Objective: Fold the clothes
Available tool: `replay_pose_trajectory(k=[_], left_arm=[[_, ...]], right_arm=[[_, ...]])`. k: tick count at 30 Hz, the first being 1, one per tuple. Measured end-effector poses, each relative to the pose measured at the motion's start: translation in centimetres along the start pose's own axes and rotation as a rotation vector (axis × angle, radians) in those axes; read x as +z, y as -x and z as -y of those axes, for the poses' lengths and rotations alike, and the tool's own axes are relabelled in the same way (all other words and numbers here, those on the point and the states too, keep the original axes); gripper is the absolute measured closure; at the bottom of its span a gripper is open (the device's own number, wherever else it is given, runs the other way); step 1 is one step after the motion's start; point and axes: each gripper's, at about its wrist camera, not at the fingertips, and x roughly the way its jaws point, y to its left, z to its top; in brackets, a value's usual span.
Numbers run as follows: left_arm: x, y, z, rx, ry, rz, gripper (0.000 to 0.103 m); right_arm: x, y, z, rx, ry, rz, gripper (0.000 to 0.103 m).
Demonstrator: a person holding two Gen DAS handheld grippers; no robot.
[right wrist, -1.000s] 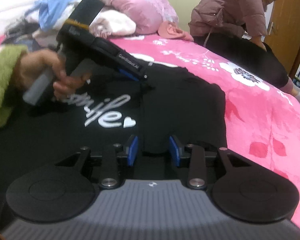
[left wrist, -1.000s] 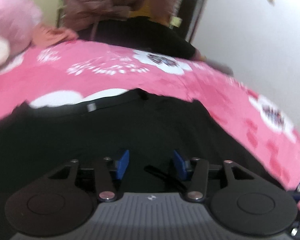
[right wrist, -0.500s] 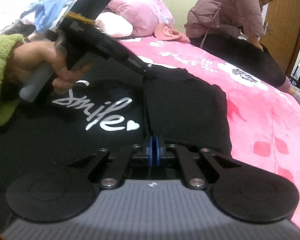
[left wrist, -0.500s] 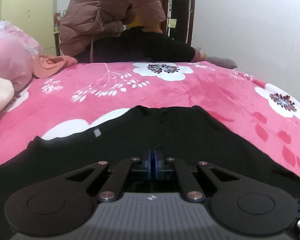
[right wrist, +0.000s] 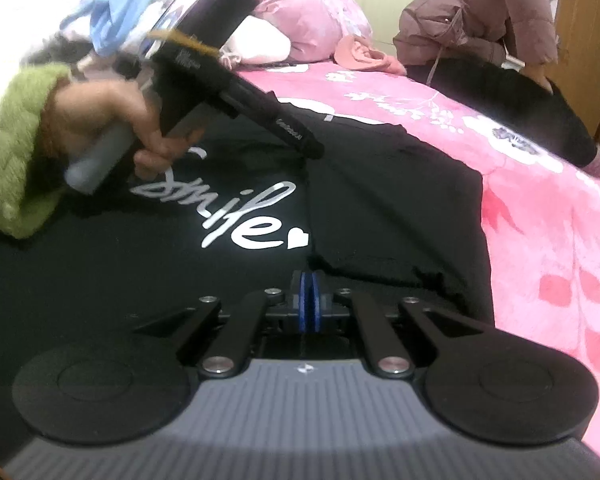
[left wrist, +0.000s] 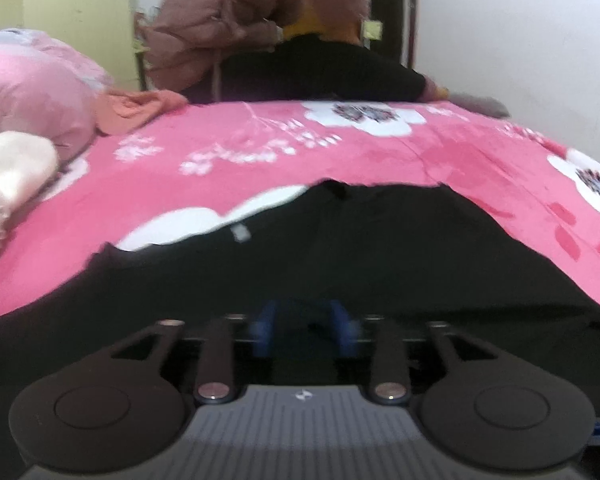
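Black shirt hides left hand-held gripper blurred fingertips' contact.

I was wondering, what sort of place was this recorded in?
Most likely a home bedroom: a black shirt is spread on a bed with a pink floral blanket, pink pillows are piled at one end, and a wooden door stands behind.

Shirt is spread on the bed right ahead of the right gripper, its folded flap just ahead-right and the lettering ahead-left. Left gripper sits further ahead-left, tip over the shirt. Pillows way back left, a person sitting on the bed's far right edge.
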Motion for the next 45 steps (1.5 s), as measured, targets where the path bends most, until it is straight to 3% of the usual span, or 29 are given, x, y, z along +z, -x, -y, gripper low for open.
replay_pose_trajectory(k=[1, 5, 9, 11, 14, 15, 17, 26, 29, 33, 37, 40, 45], left_arm=[[-0.3, 0.7, 0.8, -0.039, -0.033, 0.011, 0.058], [-1.4, 3.6, 3.9, -0.194, -0.164, 0.055, 0.053], [-2.7, 6.0, 7.3, -0.326, -0.309, 0.087, 0.052], [-3.9, 5.6, 9.7, -0.311, -0.427, 0.061, 0.053], [-4.3, 5.5, 10.4, -0.286, -0.478, 0.062, 0.06], [-4.4, 5.4, 10.5, -0.278, -0.487, 0.066, 0.075], [-4.5, 5.4, 10.6, -0.261, -0.505, 0.072, 0.097], [-6.8, 6.4, 11.8, -0.253, -0.667, 0.08, 0.097], [-6.6, 6.7, 11.6, -0.272, -0.652, 0.068, 0.091], [-5.9, 8.2, 9.9, -0.287, -0.562, 0.071, 0.064], [-4.8, 8.7, 7.9, -0.303, -0.421, 0.124, 0.064], [-4.4, 6.9, 7.9, -0.294, -0.332, 0.136, 0.064], [-5.3, 3.8, 8.7, -0.243, -0.273, 0.101, 0.069]], right_arm=[[0.0, 0.6, 0.7, 0.016, -0.03, 0.013, 0.1], [0.1, 2.9, 4.9, -0.073, -0.15, 0.075, 0.099], [-0.9, 2.6, 8.3, -0.145, -0.264, 0.048, 0.099], [-1.4, 2.2, 8.8, -0.144, -0.29, 0.031, 0.099], [-2.3, 1.5, 9.6, -0.141, -0.33, 0.005, 0.099], [-2.4, 1.3, 9.5, -0.151, -0.323, -0.005, 0.099], [-2.6, 1.0, 9.5, -0.16, -0.315, -0.011, 0.099], [-3.5, 0.6, 10.4, -0.151, -0.369, -0.004, 0.099], [-3.6, 0.5, 10.6, -0.145, -0.382, -0.004, 0.099], [-3.6, 0.6, 10.9, -0.136, -0.401, -0.003, 0.099], [-2.2, 1.8, 11.3, -0.14, -0.418, 0.004, 0.099], [0.6, 1.9, 11.2, -0.145, -0.361, 0.014, 0.099], [4.5, -3.0, 12.0, -0.106, -0.304, -0.019, 0.099]])
